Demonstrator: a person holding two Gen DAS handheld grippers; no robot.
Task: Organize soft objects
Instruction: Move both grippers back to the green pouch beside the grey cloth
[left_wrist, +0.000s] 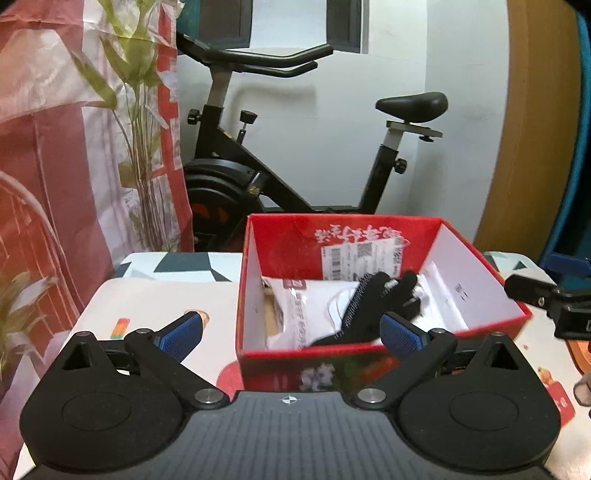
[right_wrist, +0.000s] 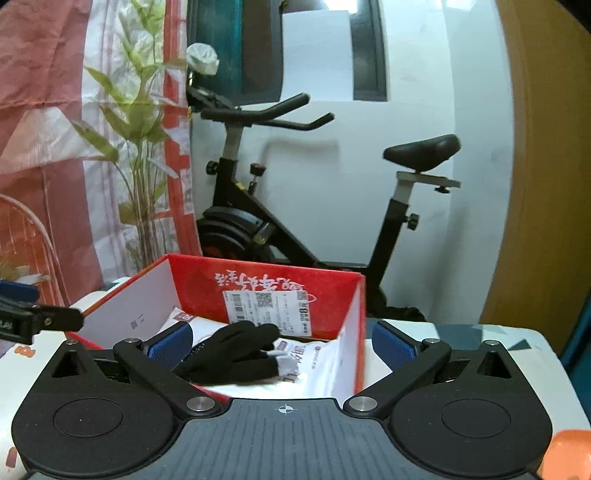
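Note:
A red cardboard box (left_wrist: 480, 254) with white inner walls stands on the table. Inside it a black glove (left_wrist: 373, 306) lies on white plastic mailer bags (left_wrist: 306, 306). My left gripper (left_wrist: 291, 334) is open wide in front of the box's near wall, nothing between its blue pads. In the right wrist view the same box (right_wrist: 258, 280) holds the glove (right_wrist: 236, 350) on the bags (right_wrist: 314, 354). My right gripper (right_wrist: 282, 345) is open wide at the box's near edge, its pads apart from the glove. Its black finger (left_wrist: 532, 291) shows at the left view's right edge.
A black exercise bike (left_wrist: 280, 162) stands behind the table against a white wall. A red and white curtain with a leaf print (left_wrist: 85, 140) hangs at the left. A wooden door (left_wrist: 535, 129) is at the right. The table wears a patterned cloth (left_wrist: 155, 299).

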